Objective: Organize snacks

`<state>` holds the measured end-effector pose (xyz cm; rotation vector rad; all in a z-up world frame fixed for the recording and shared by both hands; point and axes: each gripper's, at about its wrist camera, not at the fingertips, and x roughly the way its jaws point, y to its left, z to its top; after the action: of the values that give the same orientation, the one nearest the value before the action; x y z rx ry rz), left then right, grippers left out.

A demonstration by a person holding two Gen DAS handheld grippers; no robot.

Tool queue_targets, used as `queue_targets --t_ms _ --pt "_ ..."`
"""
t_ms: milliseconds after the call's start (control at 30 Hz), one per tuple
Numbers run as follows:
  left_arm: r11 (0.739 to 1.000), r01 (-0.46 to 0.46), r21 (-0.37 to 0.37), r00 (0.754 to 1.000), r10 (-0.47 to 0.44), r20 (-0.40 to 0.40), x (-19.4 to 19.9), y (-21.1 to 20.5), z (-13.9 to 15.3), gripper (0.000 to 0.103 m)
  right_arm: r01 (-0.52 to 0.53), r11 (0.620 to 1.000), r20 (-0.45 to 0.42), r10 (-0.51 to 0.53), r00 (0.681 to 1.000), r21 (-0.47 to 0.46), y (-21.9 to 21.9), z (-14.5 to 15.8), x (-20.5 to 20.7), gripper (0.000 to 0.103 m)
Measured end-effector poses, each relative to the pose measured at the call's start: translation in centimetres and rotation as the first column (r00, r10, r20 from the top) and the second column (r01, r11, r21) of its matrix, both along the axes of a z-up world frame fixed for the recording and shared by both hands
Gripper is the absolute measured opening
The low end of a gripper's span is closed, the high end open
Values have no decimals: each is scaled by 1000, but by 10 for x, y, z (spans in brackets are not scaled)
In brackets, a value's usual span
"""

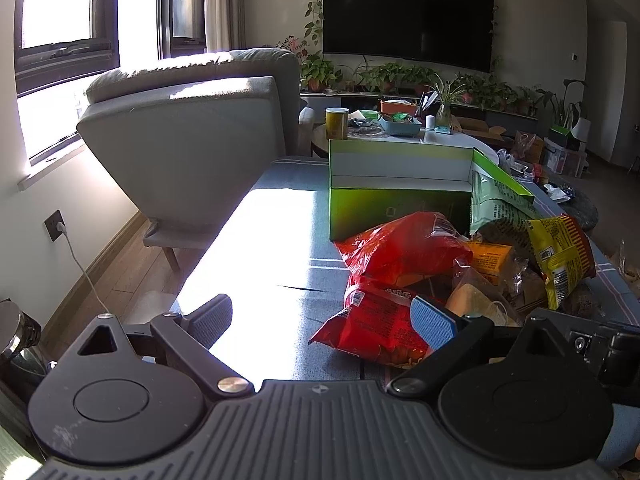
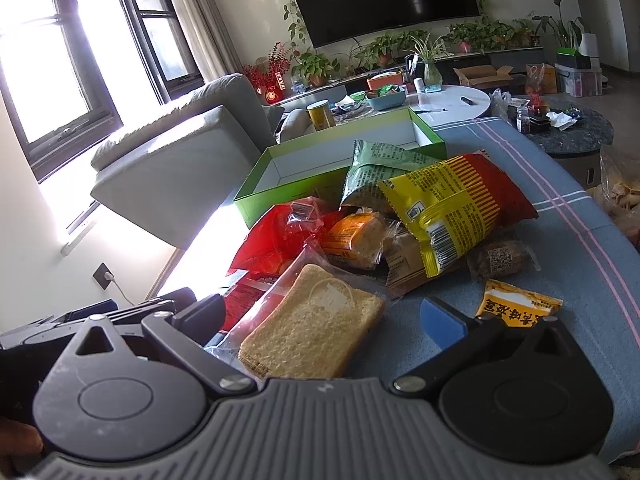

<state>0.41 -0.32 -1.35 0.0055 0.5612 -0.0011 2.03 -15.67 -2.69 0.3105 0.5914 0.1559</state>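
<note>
A heap of snack packets lies on the blue-clothed table [image 2: 560,240], in front of an empty green box [image 2: 280,196]. The heap holds a yellow-and-red bag [image 2: 452,200], a green bag [image 2: 380,164], an orange-wrapped cake [image 2: 352,240], a red bag [image 2: 276,236] and a wrapped bread slice [image 2: 316,332]. My right gripper [image 2: 322,320] is open, straddling the bread slice without pressing it. In the left wrist view, my left gripper [image 1: 322,322] is open over bare cloth. Its blue right pad [image 1: 434,324] hangs over a red packet [image 1: 376,328], below a bigger red bag [image 1: 400,248] and the green box [image 1: 400,208].
An orange sachet [image 2: 516,308] and a small brown wrapped snack [image 2: 500,260] lie right of the heap. A grey armchair [image 1: 192,140] stands beyond the table's left edge. Behind the box are a white round table [image 2: 452,100] with clutter and a dark round table [image 2: 572,132].
</note>
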Motion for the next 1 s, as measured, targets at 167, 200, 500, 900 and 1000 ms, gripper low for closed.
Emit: queue_targets --t_ms 167,200,500,900,1000 --pt "1000 2 1 1000 -2 -1 0 0 0 95 0 1000 -5 0 1000 3 0 -1 0 87" --pt "1000 2 1 1000 -2 -2 0 0 0 95 0 1000 -5 0 1000 4 0 -1 1 87" --pt "1000 4 4 1000 -4 -2 0 -2 0 95 -7 1000 -13 7 1000 14 -1 -1 1 87" --pt "1000 7 4 1000 -7 -6 -1 -2 0 95 -9 1000 -19 10 1000 25 0 -1 2 87" --pt "1000 8 6 1000 -8 -7 -1 -3 0 95 -10 1000 -19 11 1000 25 0 -2 2 87"
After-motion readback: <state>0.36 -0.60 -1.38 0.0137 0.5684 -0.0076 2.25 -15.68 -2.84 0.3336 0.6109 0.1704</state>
